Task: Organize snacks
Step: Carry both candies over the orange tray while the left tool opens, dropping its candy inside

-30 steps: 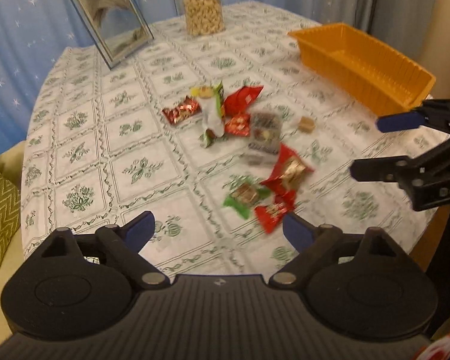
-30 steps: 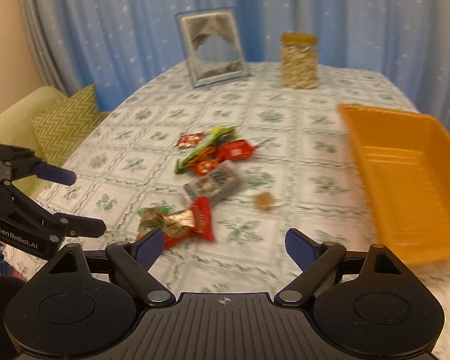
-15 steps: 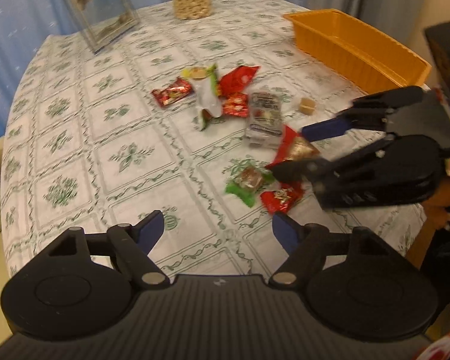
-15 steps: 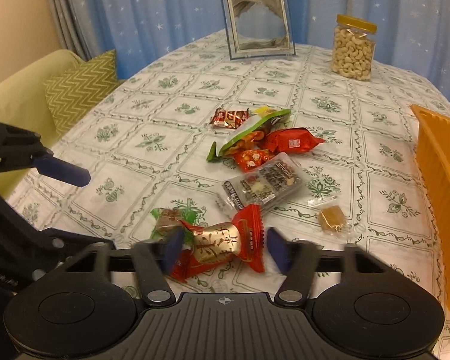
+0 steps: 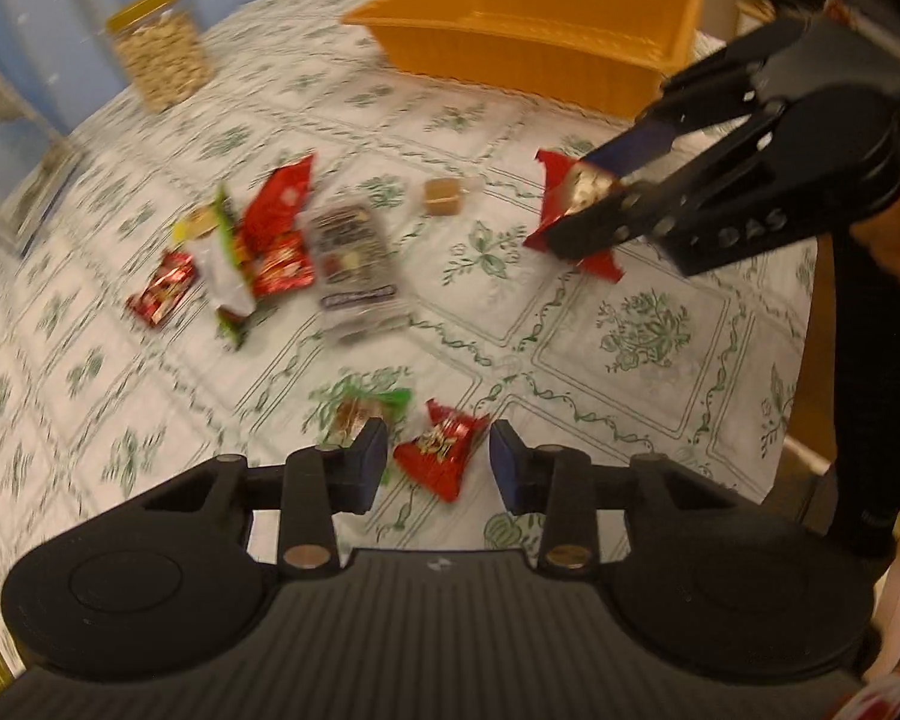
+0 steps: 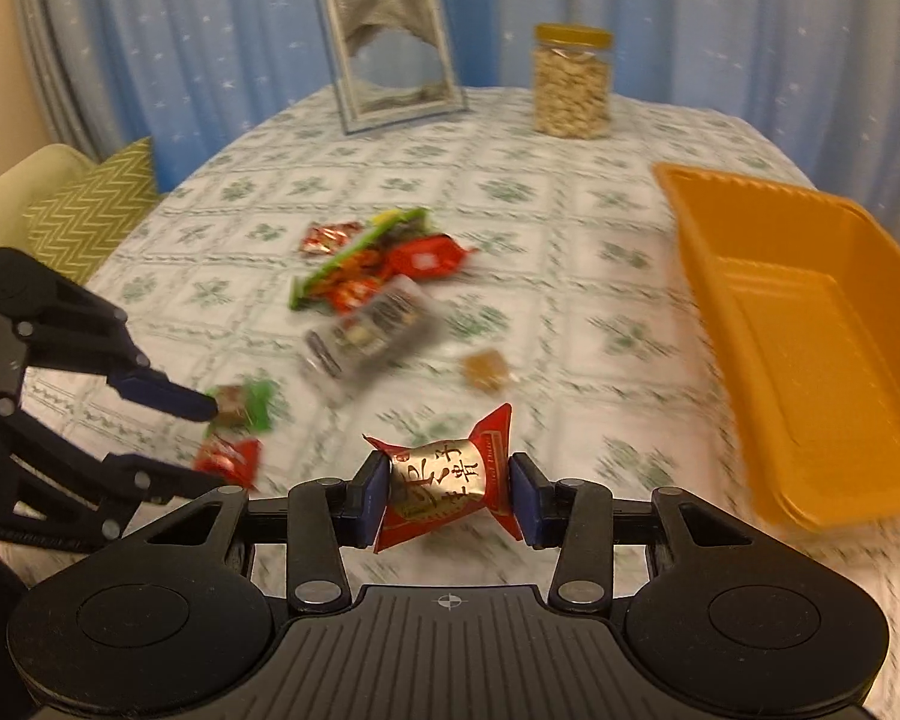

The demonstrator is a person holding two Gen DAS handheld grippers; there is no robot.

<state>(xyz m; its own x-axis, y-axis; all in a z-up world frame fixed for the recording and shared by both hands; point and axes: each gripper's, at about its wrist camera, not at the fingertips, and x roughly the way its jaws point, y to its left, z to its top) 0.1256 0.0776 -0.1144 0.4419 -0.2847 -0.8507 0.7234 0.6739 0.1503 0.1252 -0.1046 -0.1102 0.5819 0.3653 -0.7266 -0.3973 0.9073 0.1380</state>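
Red-gold candy point(image 6: 444, 480) (Chinese lettering) pinched in right gripper point(image 6: 448, 499); left gripper point(image 5: 438, 465) jaws parted.

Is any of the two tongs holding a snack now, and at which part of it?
The right tongs hold the red-and-gold snack packet across its gold middle. The left tongs hold nothing; they stand open around a small red packet on the table.

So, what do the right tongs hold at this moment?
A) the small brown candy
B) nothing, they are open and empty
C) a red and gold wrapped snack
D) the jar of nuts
C: in the right wrist view the right tongs are closed on the red and gold wrapped snack, with a pad pressing each side, while the small brown candy and the jar of nuts remain on the table.
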